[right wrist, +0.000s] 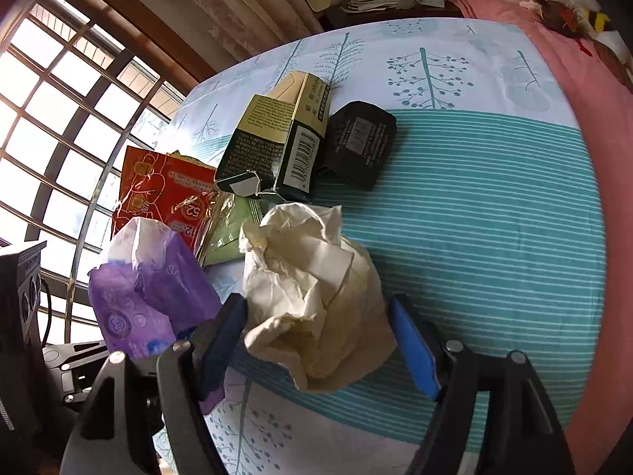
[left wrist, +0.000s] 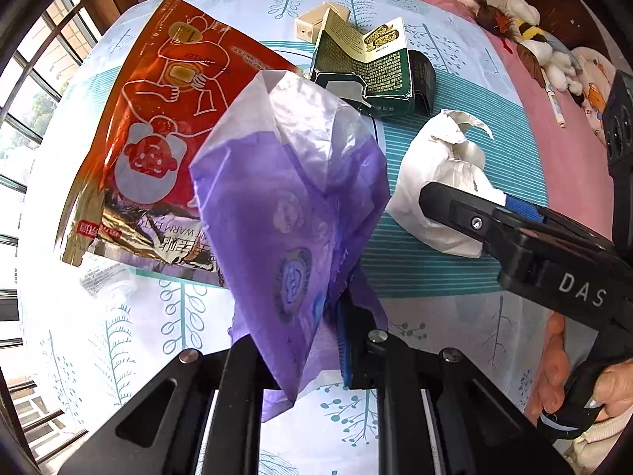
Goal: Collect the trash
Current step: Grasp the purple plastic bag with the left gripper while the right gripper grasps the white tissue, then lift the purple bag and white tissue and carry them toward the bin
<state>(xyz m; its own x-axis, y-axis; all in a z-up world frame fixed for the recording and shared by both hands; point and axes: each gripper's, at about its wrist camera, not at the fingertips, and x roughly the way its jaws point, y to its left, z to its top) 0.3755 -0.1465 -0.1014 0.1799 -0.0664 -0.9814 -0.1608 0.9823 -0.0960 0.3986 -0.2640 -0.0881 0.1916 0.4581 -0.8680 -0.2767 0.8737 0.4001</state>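
Observation:
My left gripper (left wrist: 312,340) is shut on a purple and white plastic bag (left wrist: 285,206) and holds it up above the bed; the bag also shows in the right wrist view (right wrist: 146,289). My right gripper (right wrist: 316,340) is open, with its blue pads on either side of a crumpled white paper wad (right wrist: 312,301). The wad lies on the bedsheet (right wrist: 474,217) and also shows in the left wrist view (left wrist: 443,182), where the right gripper (left wrist: 467,206) reaches over it. A red foil wrapper (left wrist: 158,126) and a torn dark green carton (left wrist: 372,67) lie beyond.
A black pouch (right wrist: 362,142) lies beside the carton, and a small cream box (left wrist: 316,19) behind it. A pink blanket (right wrist: 585,111) with plush toys (left wrist: 530,43) runs along the right. A barred window (right wrist: 59,138) is at left. A pen (left wrist: 554,103) lies on the blanket.

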